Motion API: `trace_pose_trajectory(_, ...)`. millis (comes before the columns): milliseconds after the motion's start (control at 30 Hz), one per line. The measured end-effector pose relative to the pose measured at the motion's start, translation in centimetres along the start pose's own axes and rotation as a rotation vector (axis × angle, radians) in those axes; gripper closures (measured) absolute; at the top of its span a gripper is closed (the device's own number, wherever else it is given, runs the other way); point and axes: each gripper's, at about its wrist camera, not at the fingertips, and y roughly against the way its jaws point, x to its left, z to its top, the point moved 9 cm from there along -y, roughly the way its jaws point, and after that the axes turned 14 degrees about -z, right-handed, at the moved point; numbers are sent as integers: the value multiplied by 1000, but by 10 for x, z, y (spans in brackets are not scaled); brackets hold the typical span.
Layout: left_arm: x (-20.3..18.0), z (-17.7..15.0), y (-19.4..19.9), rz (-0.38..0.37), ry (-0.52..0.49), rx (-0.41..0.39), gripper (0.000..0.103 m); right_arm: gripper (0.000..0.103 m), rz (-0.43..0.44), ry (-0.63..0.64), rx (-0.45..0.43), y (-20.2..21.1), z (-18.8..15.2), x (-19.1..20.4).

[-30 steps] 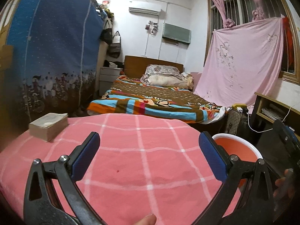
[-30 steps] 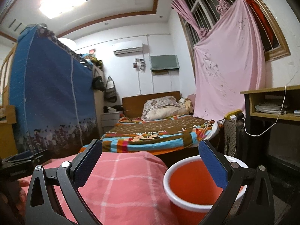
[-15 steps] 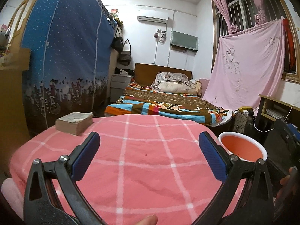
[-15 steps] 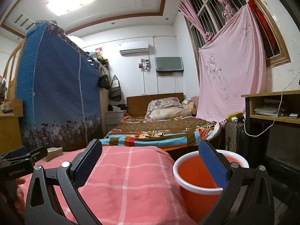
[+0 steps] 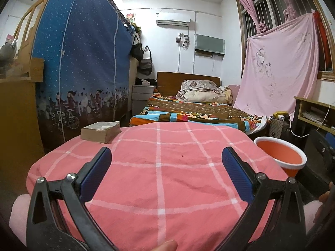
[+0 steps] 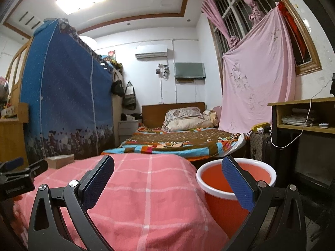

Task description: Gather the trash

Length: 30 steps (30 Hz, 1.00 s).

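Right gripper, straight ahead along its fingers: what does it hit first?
Hedged, since depth is unclear: the right gripper is open and holds nothing. Its line runs low over the pink checked cloth, so it likely meets that first. The orange bucket sits off to the right, by the right finger.

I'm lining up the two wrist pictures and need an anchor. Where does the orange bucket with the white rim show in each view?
Left wrist view: the orange bucket sits at the right edge, past the right side of the pink checked cloth.
Right wrist view: the bucket sits low and right of centre, partly behind the right finger of the gripper.
Shared landmark: the bed pillow.
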Motion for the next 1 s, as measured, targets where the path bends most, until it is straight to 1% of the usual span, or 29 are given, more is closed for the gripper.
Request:
trace_pose_trajectory(333,4,-11,6,15,-23,2,13,0,19,69,34,0,-21,11)
trace_pose_trajectory(667,4,-20,3,12,-11,29,13,0,4,64,65,-2,-32,9)
trace_pose_trajectory(1000,7,-21,2,18,-2,32,13,0,9,79,75,-3,-35,15)
